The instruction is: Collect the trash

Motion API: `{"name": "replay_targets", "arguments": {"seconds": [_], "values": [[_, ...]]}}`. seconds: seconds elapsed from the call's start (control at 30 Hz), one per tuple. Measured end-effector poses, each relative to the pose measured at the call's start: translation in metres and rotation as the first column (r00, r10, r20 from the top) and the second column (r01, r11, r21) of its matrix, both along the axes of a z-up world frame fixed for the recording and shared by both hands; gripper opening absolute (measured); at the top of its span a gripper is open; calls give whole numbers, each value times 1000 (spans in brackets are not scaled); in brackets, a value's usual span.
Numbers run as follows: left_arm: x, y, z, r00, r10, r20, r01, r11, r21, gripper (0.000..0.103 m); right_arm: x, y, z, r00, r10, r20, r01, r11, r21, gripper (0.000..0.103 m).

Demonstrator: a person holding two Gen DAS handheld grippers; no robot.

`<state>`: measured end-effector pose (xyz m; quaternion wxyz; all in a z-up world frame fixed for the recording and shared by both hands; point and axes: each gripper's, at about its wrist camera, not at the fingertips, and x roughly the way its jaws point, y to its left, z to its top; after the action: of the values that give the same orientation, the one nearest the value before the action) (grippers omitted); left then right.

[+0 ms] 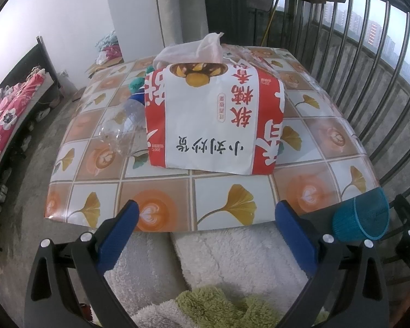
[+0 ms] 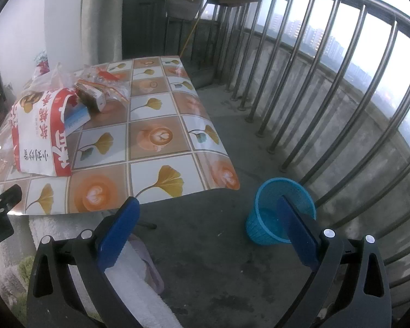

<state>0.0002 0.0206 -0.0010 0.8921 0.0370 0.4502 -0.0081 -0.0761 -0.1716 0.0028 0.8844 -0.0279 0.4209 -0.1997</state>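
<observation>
A red and white paper bag [image 1: 213, 120] lies on the patterned table [image 1: 155, 191], with a crumpled plastic bag [image 1: 194, 47] behind it and a clear plastic bottle [image 1: 123, 125] at its left. In the right wrist view the same paper bag [image 2: 41, 136] lies at the left, with a small box [image 2: 91, 97] and clear wrappers [image 2: 109, 82] behind it. A blue mesh bin [image 2: 280, 213] stands on the floor off the table's right corner; it shows as well in the left wrist view, blue bin [image 1: 360, 216]. My left gripper [image 1: 206, 216] is open before the table's near edge. My right gripper [image 2: 206, 213] is open over the floor, empty.
A metal balcony railing [image 2: 314, 82] runs along the right side. A person's fleecy white clothing [image 1: 232, 259] fills the space below the left gripper. Bedding with a pink pattern [image 1: 11, 114] lies at the far left. Bare concrete floor [image 2: 218, 259] lies between table and bin.
</observation>
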Motion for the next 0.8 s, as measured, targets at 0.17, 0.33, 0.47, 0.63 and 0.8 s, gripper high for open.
{"name": "replay_targets", "arguments": {"seconds": [0.17,0.33,0.47,0.63,0.8], "values": [[0,-2,-3,1000,3,-5,-3,1000,6,97,-1,0,0,1000,0,0,0,1000,1,95],[0,-2,-4,1000,3,-7,-3,1000,7,98,-1,1,1,1000,0,1,0,1000,2,95],[-1,-3,-6,1000,4,-8,-4,1000,7,97,-1,1,1,1000,0,1,0,1000,2,95],[-1,-3,-7,1000,5,-10,-5,1000,8,98,-1,0,1,1000,0,0,0,1000,3,95],[-1,-3,-13,1000,7,-20,-7,1000,8,98,1,3,-1,1000,2,-3,-2,1000,8,95]]}}
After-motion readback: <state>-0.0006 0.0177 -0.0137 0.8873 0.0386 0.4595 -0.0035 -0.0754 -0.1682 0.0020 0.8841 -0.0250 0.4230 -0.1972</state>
